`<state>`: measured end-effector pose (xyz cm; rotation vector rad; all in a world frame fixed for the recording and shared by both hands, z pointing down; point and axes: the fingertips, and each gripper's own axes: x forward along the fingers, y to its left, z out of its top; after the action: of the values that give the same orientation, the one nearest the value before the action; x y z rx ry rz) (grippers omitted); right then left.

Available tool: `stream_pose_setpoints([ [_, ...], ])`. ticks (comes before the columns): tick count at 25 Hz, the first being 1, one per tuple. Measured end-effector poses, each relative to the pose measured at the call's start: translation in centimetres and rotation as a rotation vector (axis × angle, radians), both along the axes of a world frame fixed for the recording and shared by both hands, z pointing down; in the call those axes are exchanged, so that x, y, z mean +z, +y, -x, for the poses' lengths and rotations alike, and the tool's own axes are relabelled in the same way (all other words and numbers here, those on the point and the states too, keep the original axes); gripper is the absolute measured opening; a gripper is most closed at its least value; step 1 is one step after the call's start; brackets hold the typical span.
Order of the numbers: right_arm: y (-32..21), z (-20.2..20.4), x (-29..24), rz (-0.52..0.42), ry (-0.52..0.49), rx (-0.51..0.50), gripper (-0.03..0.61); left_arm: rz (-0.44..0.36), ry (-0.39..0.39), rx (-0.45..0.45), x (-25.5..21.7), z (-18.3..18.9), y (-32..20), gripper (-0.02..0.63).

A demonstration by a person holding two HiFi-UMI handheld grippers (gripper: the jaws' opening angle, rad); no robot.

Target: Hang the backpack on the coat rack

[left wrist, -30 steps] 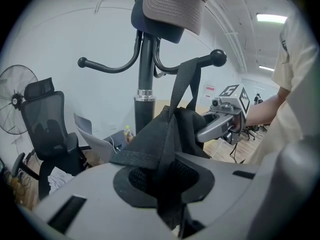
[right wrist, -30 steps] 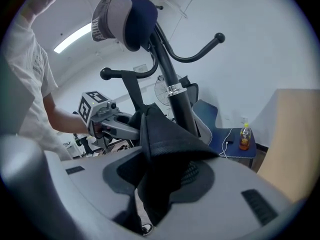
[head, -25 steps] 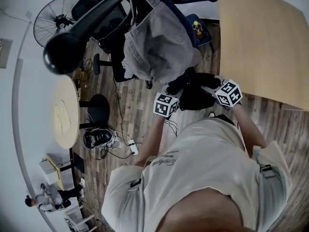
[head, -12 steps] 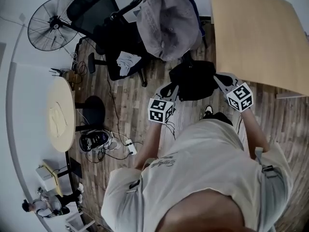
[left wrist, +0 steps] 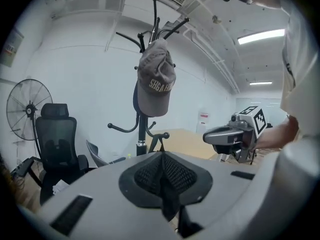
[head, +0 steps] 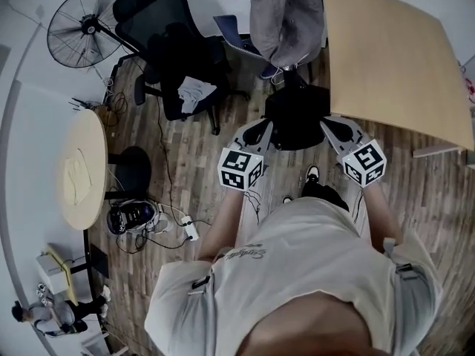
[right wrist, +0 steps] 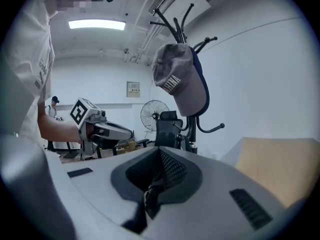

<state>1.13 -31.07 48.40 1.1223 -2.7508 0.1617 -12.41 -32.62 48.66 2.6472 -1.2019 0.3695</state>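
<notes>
The black backpack (head: 297,116) hangs between my two grippers in the head view, just below the coat rack (head: 285,64). A grey cap (head: 286,13) hangs on the rack. My left gripper (head: 261,130) is at the backpack's left side and my right gripper (head: 332,129) at its right side. In the left gripper view the jaws (left wrist: 162,159) have just closed, and a black strip of the backpack (left wrist: 169,208) is nipped between them. The right gripper (right wrist: 160,160) is shut on a black strap (right wrist: 149,200). Ahead of both stand the rack pole (left wrist: 141,129) and the cap (right wrist: 180,79).
A black office chair (head: 178,58) and a floor fan (head: 85,24) stand left of the rack. A wooden table (head: 393,58) is to its right. A round table (head: 74,169), a small device (head: 133,215) and cables with a power strip (head: 189,230) are on the left floor.
Both grippers have risen with the backpack between them, and it has come off the floor. The rack and cap now sit higher in the head view.
</notes>
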Motion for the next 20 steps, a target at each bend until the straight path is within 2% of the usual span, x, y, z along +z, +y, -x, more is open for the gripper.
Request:
stream_pose_setpoints([
  [5, 3.2, 0.7, -4.3, -0.073, 0.010, 0.036, -0.006, -0.067, 0.029, 0.010, -3.3, -0.1, 0.7, 0.025],
  [10, 5.0, 1.1, -8.7, -0.154, 0.028, 0.047, -0.006, -0.076, 0.066, -0.012, -4.9, -0.3, 1.0, 0.025],
  [14, 4.9, 0.9, -9.0, -0.129, -0.010, 0.045, -0.006, -0.121, 0.025, 0.016, -6.7, -0.9, 2.1, 0.026],
  [18, 4.2, 0.0, -9.2, -0.127, -0.024, 0.040, -0.006, -0.180, -0.024, 0.005, -8.7, -2.0, 2.4, 0.026],
  [20, 3.9, -0.6, -9.6, -0.137, -0.023, 0.034, -0.006, -0.183, -0.015, 0.000, -9.5, -2.7, 2.5, 0.026],
])
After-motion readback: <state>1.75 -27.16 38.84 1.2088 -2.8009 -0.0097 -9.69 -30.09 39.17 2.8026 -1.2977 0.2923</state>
